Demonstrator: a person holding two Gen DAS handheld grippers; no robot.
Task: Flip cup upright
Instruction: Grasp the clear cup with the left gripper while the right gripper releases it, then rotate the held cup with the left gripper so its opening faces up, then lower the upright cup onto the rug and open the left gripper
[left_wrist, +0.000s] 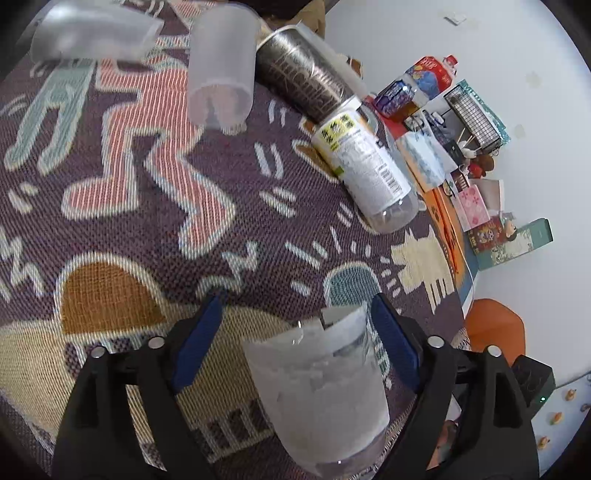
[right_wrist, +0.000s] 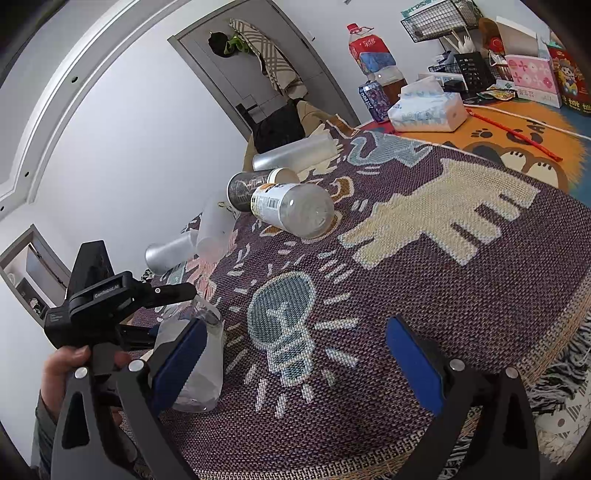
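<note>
A frosted clear plastic cup (left_wrist: 321, 391) with a torn white label stands between the blue pads of my left gripper (left_wrist: 295, 317). The pads sit apart from the cup walls, so the gripper is open around it. In the right wrist view the same cup (right_wrist: 201, 365) shows at the lower left, partly behind my right gripper's left finger, with the left gripper's black body (right_wrist: 99, 299) beside it. My right gripper (right_wrist: 295, 347) is open and empty above the patterned cloth (right_wrist: 424, 288).
Several other containers lie on their sides at the far end of the cloth: a clear labelled bottle (left_wrist: 365, 170), a dark metallic cup (left_wrist: 303, 81), a frosted cup (left_wrist: 221, 70) and another frosted cup (left_wrist: 92, 33). A tissue pack (right_wrist: 428, 105), drink bottles and boxes stand beyond.
</note>
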